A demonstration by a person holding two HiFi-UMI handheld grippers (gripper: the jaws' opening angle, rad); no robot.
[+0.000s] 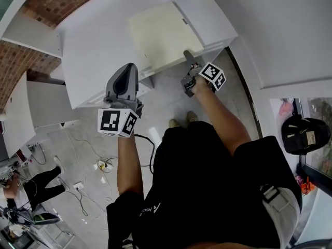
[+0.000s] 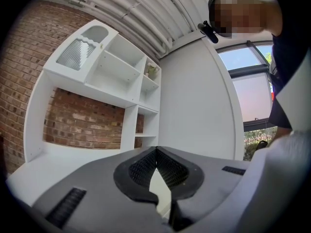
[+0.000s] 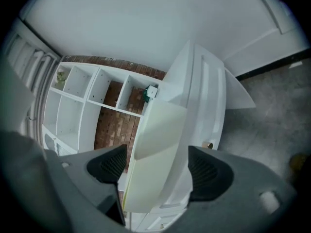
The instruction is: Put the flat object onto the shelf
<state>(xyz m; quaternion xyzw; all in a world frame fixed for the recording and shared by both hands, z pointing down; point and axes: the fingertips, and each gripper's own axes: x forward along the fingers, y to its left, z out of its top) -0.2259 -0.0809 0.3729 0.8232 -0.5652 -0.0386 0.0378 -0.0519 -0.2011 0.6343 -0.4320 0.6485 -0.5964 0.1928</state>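
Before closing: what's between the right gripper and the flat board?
Nothing: the right gripper view shows the board inside the open jaws of the right gripper.

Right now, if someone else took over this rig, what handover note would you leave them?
Left gripper: fingers shut, empty.
Right gripper: fingers wide open on either side of the flat board, not pressing it.
Things: the board appears to lie on top of the white cabinet; the white shelf unit stands against the brick wall.
Done: right gripper lined up on the board.
Left: close on it, lift it, set it on the shelf.
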